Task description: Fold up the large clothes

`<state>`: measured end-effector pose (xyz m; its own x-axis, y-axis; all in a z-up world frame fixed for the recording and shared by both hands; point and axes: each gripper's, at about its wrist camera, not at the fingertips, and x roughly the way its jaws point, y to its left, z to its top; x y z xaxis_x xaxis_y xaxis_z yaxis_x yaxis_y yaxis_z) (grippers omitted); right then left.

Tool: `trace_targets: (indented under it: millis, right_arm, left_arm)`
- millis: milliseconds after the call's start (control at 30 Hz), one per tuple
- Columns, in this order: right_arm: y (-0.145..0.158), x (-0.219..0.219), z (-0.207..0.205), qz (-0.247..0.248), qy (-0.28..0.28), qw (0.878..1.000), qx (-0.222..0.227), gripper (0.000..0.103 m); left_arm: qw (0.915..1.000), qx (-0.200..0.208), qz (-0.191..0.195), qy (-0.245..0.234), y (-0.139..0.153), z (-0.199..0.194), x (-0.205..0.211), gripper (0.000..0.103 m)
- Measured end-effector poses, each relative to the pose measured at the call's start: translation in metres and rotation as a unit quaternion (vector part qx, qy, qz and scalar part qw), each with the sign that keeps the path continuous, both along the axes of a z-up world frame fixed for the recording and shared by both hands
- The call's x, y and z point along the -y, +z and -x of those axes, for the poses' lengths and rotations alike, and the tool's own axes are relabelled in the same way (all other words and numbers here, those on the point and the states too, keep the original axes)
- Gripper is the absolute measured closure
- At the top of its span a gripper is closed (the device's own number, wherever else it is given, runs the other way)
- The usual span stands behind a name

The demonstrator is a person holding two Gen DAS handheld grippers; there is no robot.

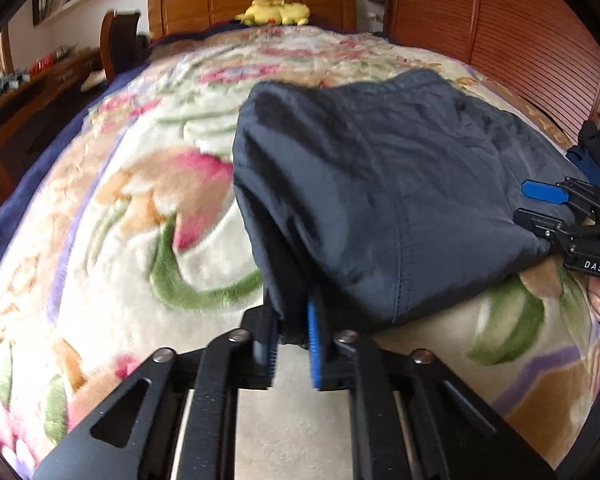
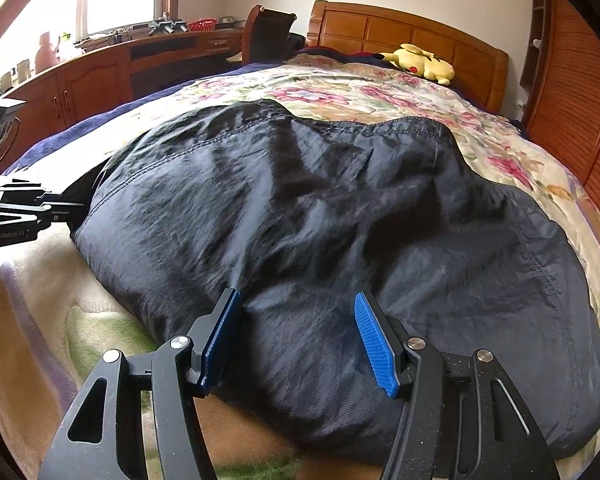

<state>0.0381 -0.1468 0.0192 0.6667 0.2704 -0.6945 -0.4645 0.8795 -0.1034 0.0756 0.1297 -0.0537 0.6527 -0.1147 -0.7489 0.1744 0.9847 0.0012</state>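
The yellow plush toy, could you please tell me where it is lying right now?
The yellow plush toy lies at the far end of the bed, against the wooden headboard, well beyond the dark garment.

Bare floral plush blanket (image 1: 112,208) lies open from nine to twelve o'clock of the crumpled dark nylon garment (image 1: 380,184); the slatted wooden wardrobe (image 1: 512,40) bounds the bed at two o'clock.

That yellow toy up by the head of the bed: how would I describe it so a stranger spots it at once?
Start at the wooden headboard of the bed. On the floral blanket just below it lies a yellow plush toy, flopped on its side. It is the only bright yellow thing there, far from the dark garment.
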Motion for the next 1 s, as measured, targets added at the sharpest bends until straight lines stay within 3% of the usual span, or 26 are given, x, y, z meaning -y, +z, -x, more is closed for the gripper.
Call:
trace_targets:
  millis: [233,400,733,1000]
  right_arm:
    - [0.015,0.027,0.017,-0.024,-0.012,0.999,0.025,0.042]
    - [0.024,0.071,0.031,-0.018,-0.047,0.997,0.050,0.042]
    - [0.031,0.171,0.057,-0.026,-0.138,0.987,0.080,0.042]
    - [0.028,0.204,0.069,-0.037,-0.169,0.982,0.078,0.042]
  left_arm:
    - [0.9936,0.112,-0.001,0.014,0.073,0.013,0.035,0.095]
    - [0.9871,0.160,-0.004,-0.011,0.117,0.003,0.081,0.096]
    - [0.9764,0.184,-0.027,-0.110,0.159,-0.018,0.209,0.096]
    - [0.9641,0.177,-0.032,-0.195,0.167,-0.017,0.304,0.097]
